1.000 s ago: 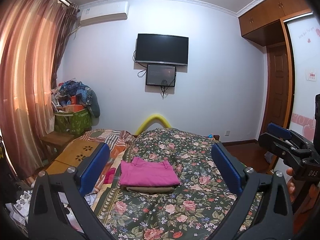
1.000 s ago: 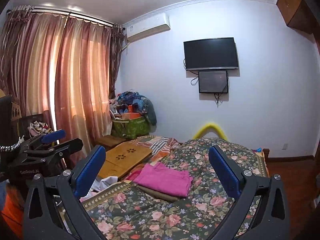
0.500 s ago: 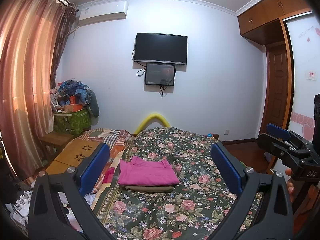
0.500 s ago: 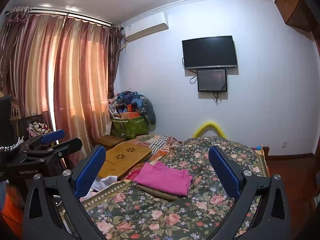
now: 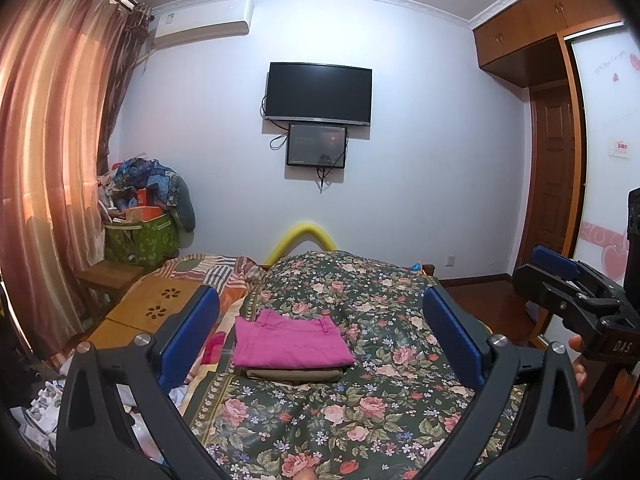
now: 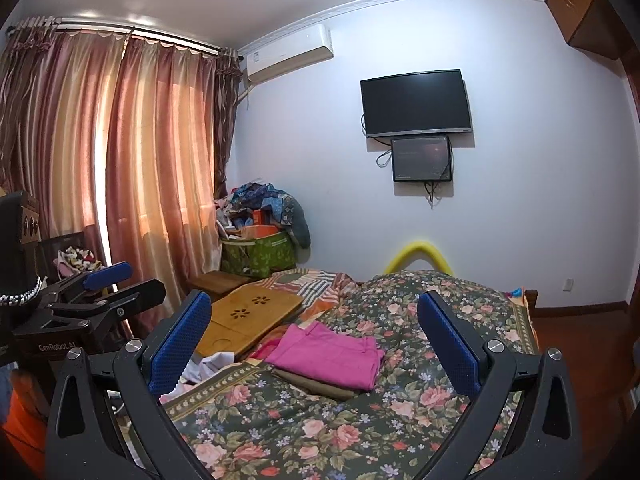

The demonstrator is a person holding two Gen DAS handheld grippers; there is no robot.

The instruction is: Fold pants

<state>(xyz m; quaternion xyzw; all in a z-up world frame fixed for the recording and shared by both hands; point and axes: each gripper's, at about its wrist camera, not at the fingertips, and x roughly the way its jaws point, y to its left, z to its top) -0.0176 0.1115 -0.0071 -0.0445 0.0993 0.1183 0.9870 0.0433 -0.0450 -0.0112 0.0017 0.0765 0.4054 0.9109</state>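
Folded pink pants (image 5: pixel 290 342) lie on the floral bedspread (image 5: pixel 360 408), stacked on a folded olive-brown garment (image 5: pixel 294 374). My left gripper (image 5: pixel 320 300) hovers above the near part of the bed, open and holding nothing, with the stack seen between its blue pads (image 5: pixel 188 336). In the right wrist view the pink pants (image 6: pixel 328 354) sit on the olive garment (image 6: pixel 316 386), framed by my right gripper (image 6: pixel 314 300), which is also open and holding nothing. Each gripper shows at the edge of the other's view: the right gripper (image 5: pixel 560 286) and the left gripper (image 6: pixel 104 286).
A wooden lap table (image 5: pixel 148 310) rests on the bed's left side beside a striped blanket (image 5: pixel 212 270). White clothes (image 6: pixel 208 364) lie at the bed's left edge. A green bag with piled clutter (image 5: pixel 140 236) stands by the curtain (image 5: pixel 48 160). A wardrobe door (image 5: pixel 604 160) is at the right.
Both views have drifted only slightly. The grippers stay open and the stack of pants has not moved.
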